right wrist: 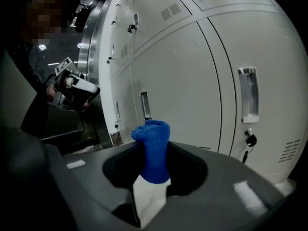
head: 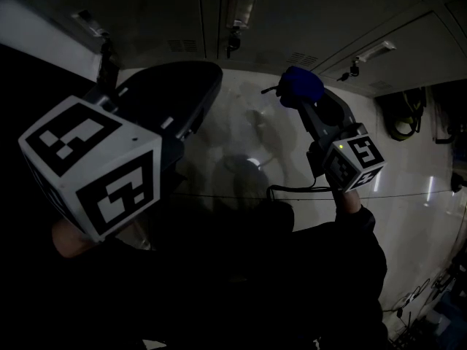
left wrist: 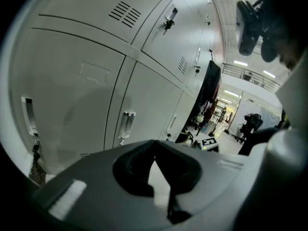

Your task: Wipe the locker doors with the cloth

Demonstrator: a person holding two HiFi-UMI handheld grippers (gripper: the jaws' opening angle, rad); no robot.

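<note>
A blue cloth [right wrist: 153, 134] stands bunched up from between the jaws of my right gripper [right wrist: 153, 152], which is shut on it. In the head view the cloth [head: 300, 84] tops the right gripper [head: 303, 102], raised a short way from the grey locker doors [head: 306, 13]. The doors [right wrist: 192, 81] fill the right gripper view, apart from the cloth. My left gripper [head: 206, 79] is held up at the left. Its jaws meet with nothing between them, so the left gripper [left wrist: 154, 143] is shut, facing more locker doors [left wrist: 72, 81].
Recessed handles [right wrist: 248, 99] and a key in a lock [right wrist: 249, 139] stick out of the doors. A dark garment [left wrist: 211, 83] hangs from a locker further along. A black and yellow object [head: 401, 115] lies on the glossy floor [head: 241, 144]. Cables [head: 419, 294] trail at lower right.
</note>
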